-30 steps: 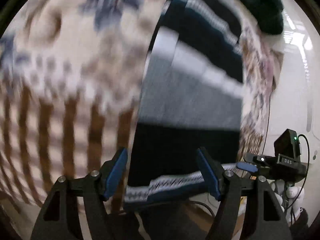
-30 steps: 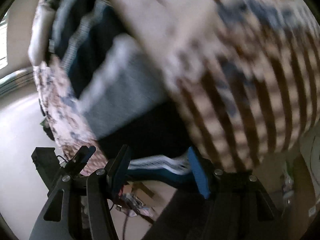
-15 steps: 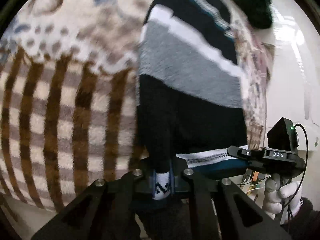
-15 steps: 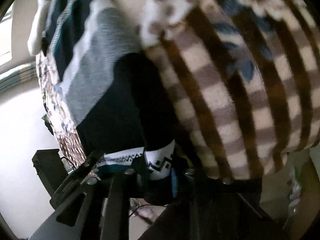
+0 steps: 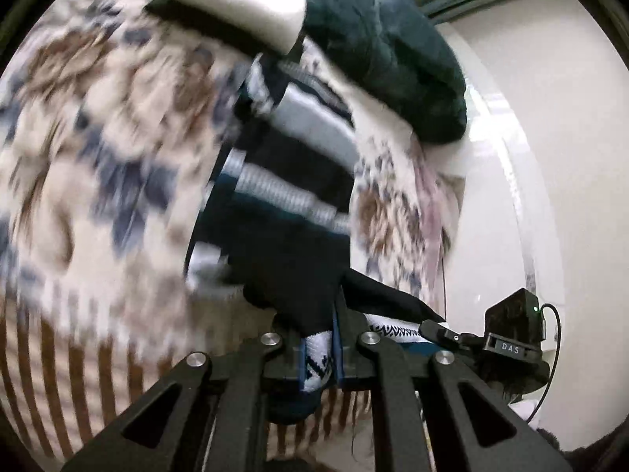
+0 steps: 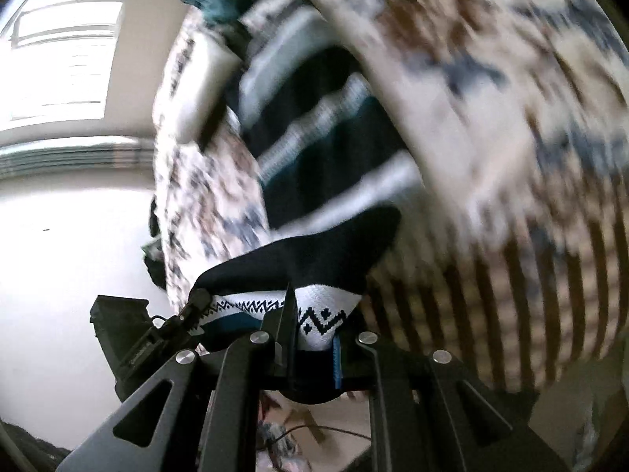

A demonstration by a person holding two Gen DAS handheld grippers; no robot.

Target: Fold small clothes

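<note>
Pinching the patterned hem of the striped knit garment [image 5: 291, 212], the left hand-held gripper [image 5: 316, 358] and right hand-held gripper [image 6: 310, 330] sit clamped at lower centre; soft, light, floppy cloth over the blanket [image 5: 98, 157].

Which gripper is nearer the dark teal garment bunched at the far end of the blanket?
Neither, clearly. The left gripper and right gripper both clamp the sock cuff, side by side, well short of the teal garment.

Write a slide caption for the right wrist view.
Right tool shut on the patterned white cuff of a dark sock, lifted over a brown-striped blanket, blurred by motion.
</note>
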